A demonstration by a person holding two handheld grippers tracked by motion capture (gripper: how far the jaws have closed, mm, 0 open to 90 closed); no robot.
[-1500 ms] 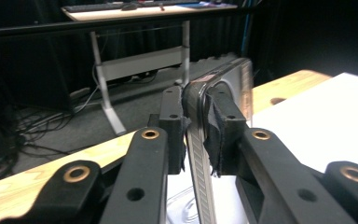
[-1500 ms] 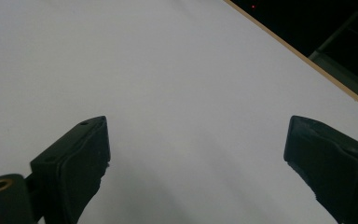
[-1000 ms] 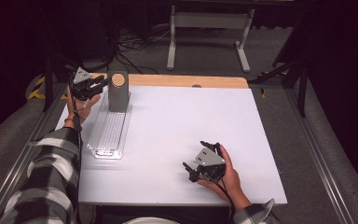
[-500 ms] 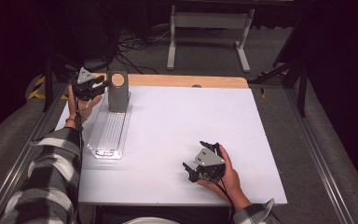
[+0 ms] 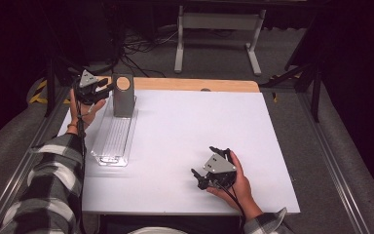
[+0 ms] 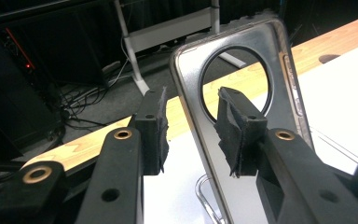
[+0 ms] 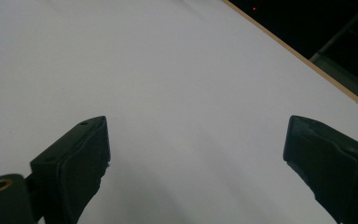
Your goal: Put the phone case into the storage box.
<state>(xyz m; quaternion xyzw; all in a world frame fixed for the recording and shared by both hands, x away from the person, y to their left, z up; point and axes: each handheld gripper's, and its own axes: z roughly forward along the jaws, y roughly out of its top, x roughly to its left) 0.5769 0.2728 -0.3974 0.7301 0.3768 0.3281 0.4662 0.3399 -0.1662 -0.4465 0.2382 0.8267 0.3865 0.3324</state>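
Standing upright in the clear rack (image 5: 111, 141) at the frame's upper left, the phone case (image 5: 122, 95) seems placed; our left tongs (image 5: 106, 87) have just been opening around it, pads apart. Right tongs (image 5: 205, 176) rest open on the surface (image 5: 185, 126).

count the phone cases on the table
1: a phone case stands upright in the far end of the clear tray at the table's far left, between the jaws of the left hand-held gripper, which have just been opening. None seems hidden.
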